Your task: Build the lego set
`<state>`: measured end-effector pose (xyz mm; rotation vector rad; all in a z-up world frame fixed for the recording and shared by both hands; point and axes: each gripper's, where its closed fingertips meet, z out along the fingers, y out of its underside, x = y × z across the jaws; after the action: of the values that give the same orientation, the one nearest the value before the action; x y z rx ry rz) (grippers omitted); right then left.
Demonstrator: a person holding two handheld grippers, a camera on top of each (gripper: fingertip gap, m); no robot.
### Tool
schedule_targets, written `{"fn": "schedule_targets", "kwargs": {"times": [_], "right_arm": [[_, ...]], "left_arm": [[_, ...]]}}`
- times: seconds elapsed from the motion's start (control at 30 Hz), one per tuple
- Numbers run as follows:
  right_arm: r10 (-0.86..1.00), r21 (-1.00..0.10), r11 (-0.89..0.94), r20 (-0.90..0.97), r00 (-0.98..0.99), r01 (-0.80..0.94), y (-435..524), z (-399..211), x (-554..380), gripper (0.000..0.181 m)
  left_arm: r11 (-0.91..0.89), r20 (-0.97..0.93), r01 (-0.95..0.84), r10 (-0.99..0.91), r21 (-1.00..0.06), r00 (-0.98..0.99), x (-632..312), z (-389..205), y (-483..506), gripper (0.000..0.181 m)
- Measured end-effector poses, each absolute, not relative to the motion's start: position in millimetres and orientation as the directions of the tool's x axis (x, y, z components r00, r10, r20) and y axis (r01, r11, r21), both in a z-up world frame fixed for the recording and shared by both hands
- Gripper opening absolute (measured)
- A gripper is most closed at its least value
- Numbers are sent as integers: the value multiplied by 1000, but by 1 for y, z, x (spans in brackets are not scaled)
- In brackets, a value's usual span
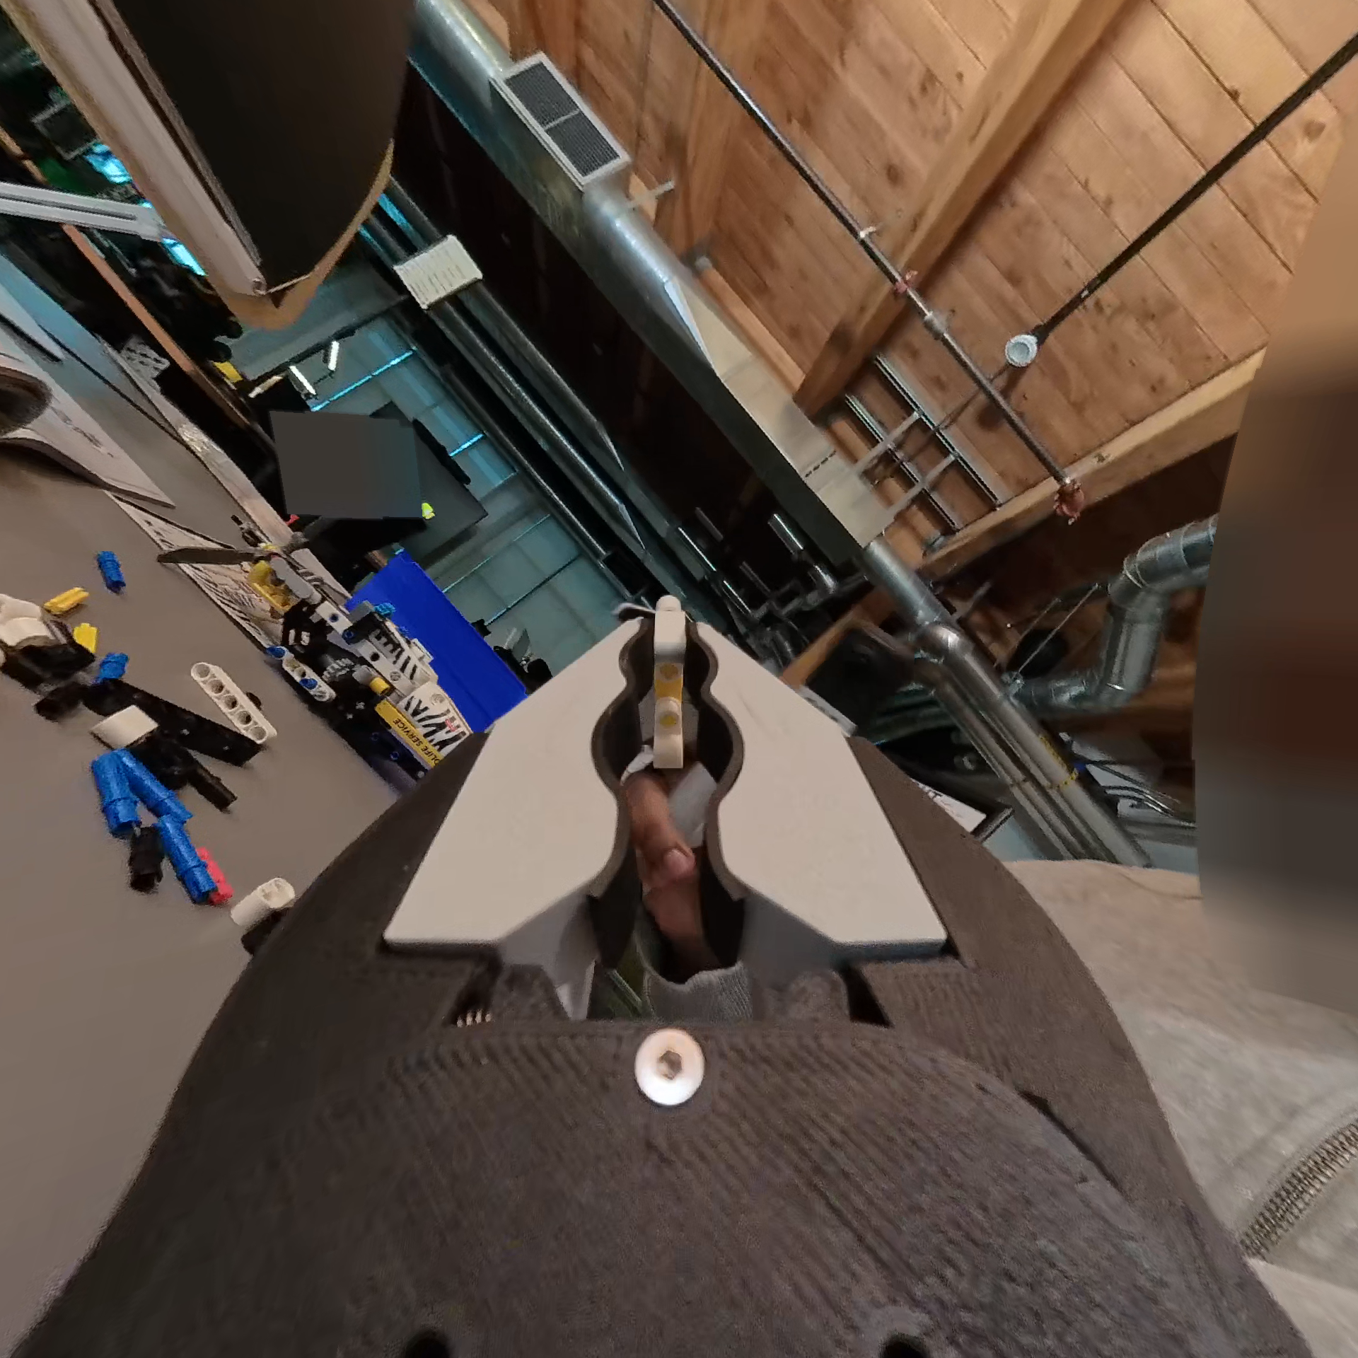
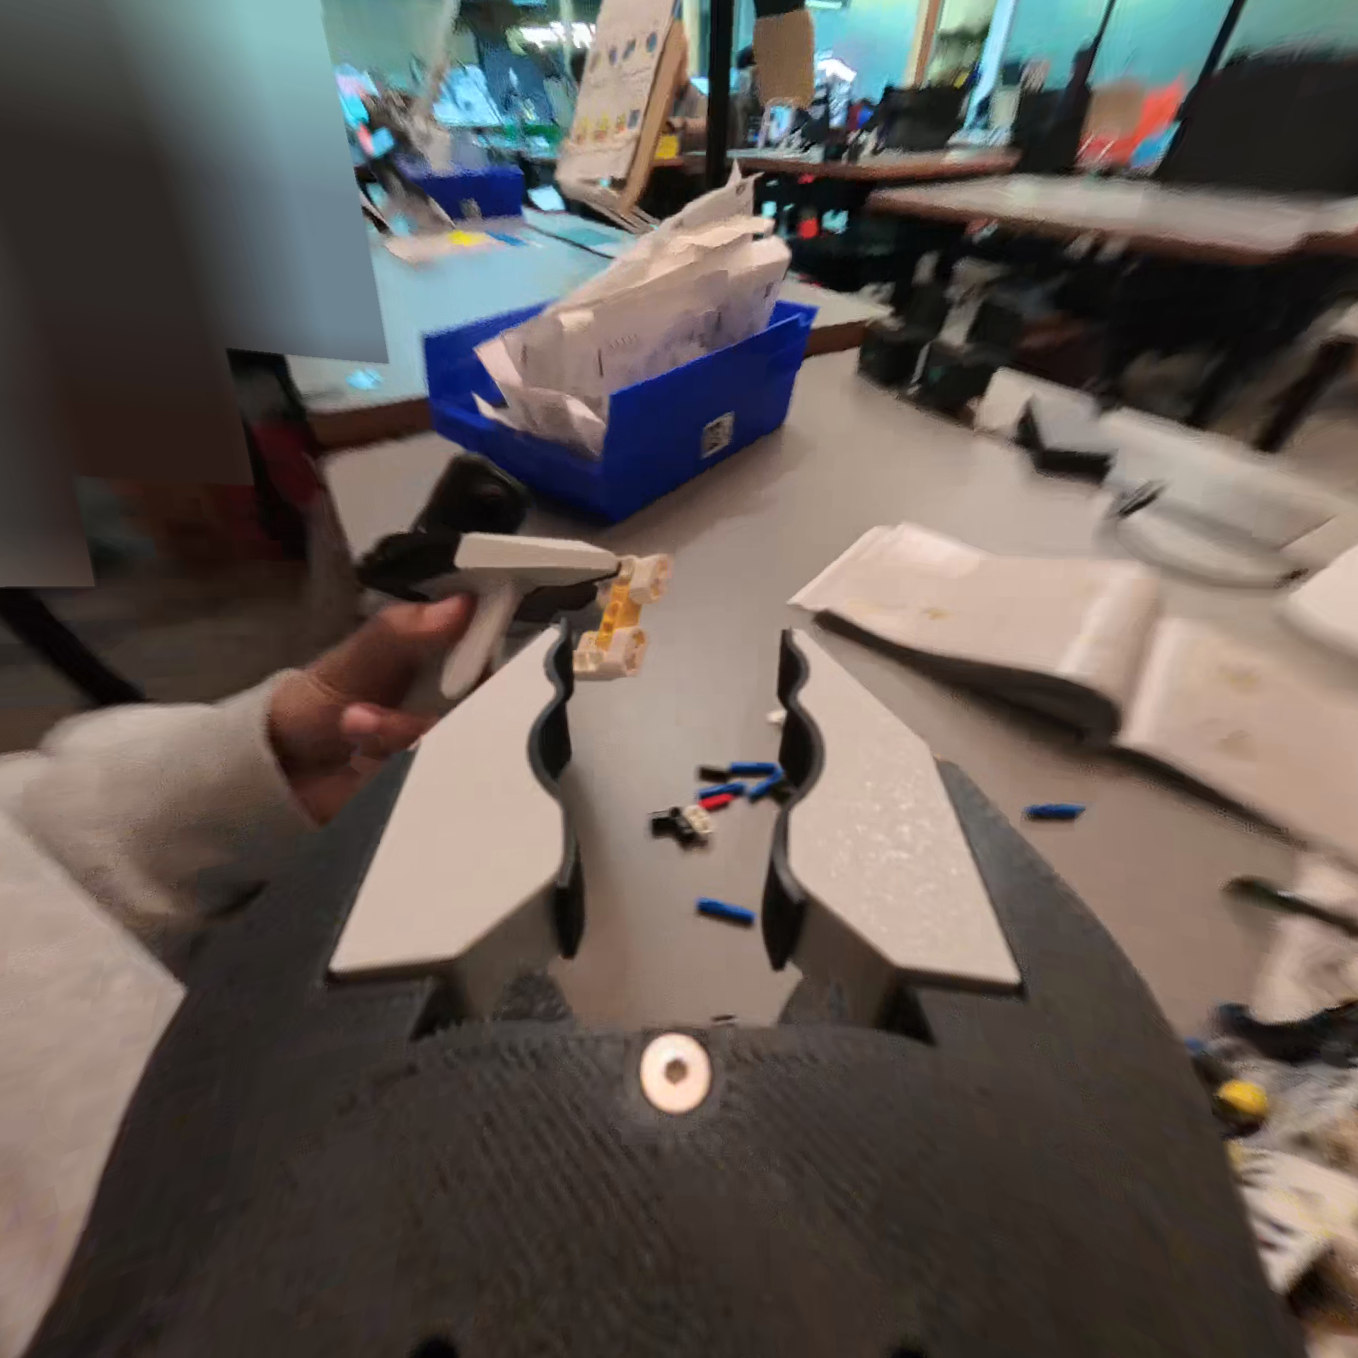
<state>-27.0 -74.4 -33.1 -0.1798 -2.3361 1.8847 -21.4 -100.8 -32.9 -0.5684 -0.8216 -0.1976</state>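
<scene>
The left gripper point(image 1: 669, 687) pinches a small white and yellow lego piece point(image 1: 669, 698), held up off the grey table point(image 1: 59, 918). The right gripper point(image 2: 672, 683) is spread wide and empty above loose blue pins point(image 2: 753, 771). A blue bin point(image 2: 661, 433) sits farther off.

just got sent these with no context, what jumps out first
The left gripper, raised off the table, is shut on a small white and yellow lego piece. The right gripper is open over loose blue pins on the grey table. Behind stands a blue bin stuffed with white bags.
</scene>
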Motion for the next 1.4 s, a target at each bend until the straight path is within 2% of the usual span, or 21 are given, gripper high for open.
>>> {"fn": "schedule_targets", "kwargs": {"times": [0.1, 0.17, 0.27, 0.37, 0.57, 0.73, 0.87, 1.13, 1.4], "right_arm": [[225, -903, 328, 359, -906, -277, -83, -39, -19, 58], [224, -819, 419, 513, -829, -393, -89, -48, -17, 60], [198, -703, 525, 649, -735, -479, -93, -62, -18, 58], [245, -638, 556, 738, -629, -532, -88, -54, -25, 40], [258, -600, 571, 779, -571, -560, -75, -41, -25, 34], [262, -543, 575, 831, -491, -612, -64, -34, -26, 33], [260, -538, 583, 833, -488, -608, -55, -36, -27, 33], [273, -656, 471, 744, -610, -590, -50, -34, -21, 32], [290, -725, 368, 685, -668, -583, -52, -29, -15, 32]], "left_arm": [[848, 759, 354, 84, -395, 646, -26, -36, -101, 5], [861, 771, 348, 75, -370, 633, -28, -37, -98, 5], [876, 768, 362, 17, -320, 640, -27, -34, -92, 5], [882, 758, 356, 3, -309, 652, -25, -32, -85, 6], [872, 720, 316, 57, -373, 692, -19, -28, -79, 6], [838, 688, 336, 62, -429, 723, -13, -24, -68, 6], [812, 677, 367, 46, -454, 735, -11, -25, -58, 7], [793, 677, 431, -31, -431, 735, -9, -25, -51, 6], [784, 651, 452, -82, -426, 755, -4, -21, -51, 6]]}}
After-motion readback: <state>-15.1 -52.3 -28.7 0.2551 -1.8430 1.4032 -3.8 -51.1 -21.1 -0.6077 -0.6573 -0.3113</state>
